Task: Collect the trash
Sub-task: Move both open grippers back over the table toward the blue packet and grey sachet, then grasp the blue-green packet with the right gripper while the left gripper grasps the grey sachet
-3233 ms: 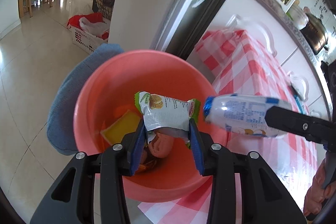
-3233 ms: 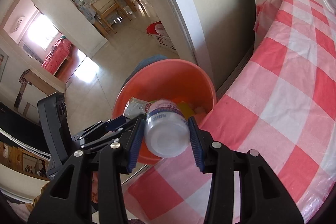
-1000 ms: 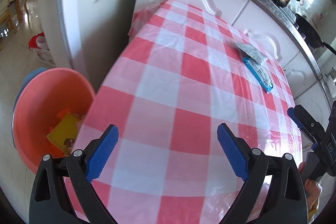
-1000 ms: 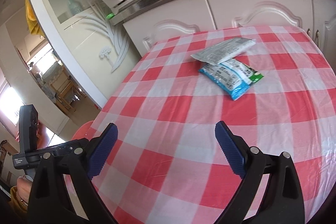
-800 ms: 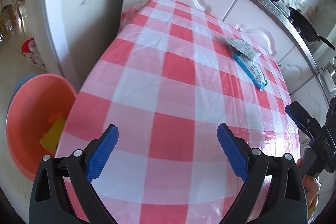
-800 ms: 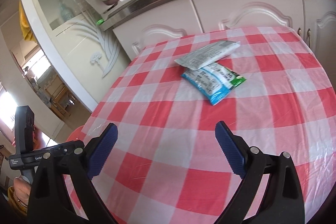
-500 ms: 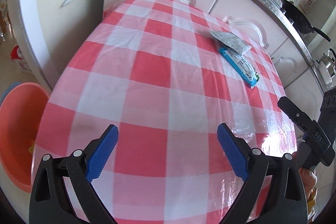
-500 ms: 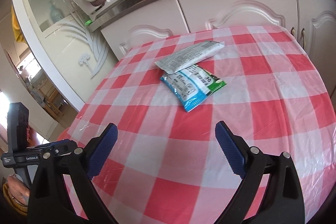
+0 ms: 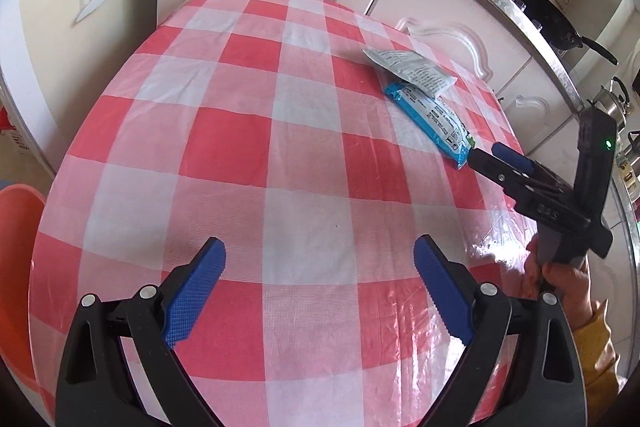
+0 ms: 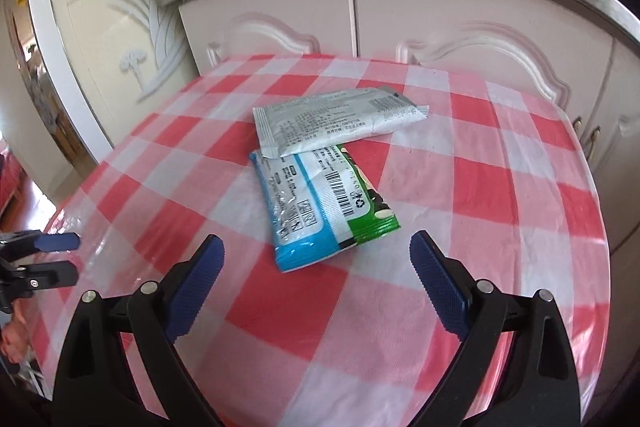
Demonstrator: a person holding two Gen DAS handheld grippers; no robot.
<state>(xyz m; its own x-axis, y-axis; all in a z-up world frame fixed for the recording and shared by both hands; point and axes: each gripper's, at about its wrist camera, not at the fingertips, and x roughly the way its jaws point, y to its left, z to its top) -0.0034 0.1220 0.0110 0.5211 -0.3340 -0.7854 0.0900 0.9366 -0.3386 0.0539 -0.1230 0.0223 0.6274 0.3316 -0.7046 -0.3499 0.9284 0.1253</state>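
Observation:
Two snack wrappers lie on the red-and-white checked tablecloth [image 10: 500, 187]. A silver-grey wrapper [image 10: 340, 121] overlaps the far end of a blue, white and green wrapper [image 10: 320, 211]. My right gripper [image 10: 316, 267] is open and empty, just short of the blue wrapper's near end. My left gripper [image 9: 318, 275] is open and empty above the near part of the table, far from both wrappers [image 9: 430, 115]. The right gripper shows in the left wrist view [image 9: 500, 157] beside the blue wrapper. The pink trash basin [image 9: 16, 259] sits below the table's left edge.
White kitchen cabinets [image 10: 440, 19] stand right behind the table, with a steel counter carrying pots and a dish rack. The left gripper's fingers [image 10: 44, 241] show at the left edge of the right wrist view.
Both grippers have left the basin, where they held a wrapper and a bottle, and now are open and empty. The right gripper has closed in on the two wrappers; the left moved over the table.

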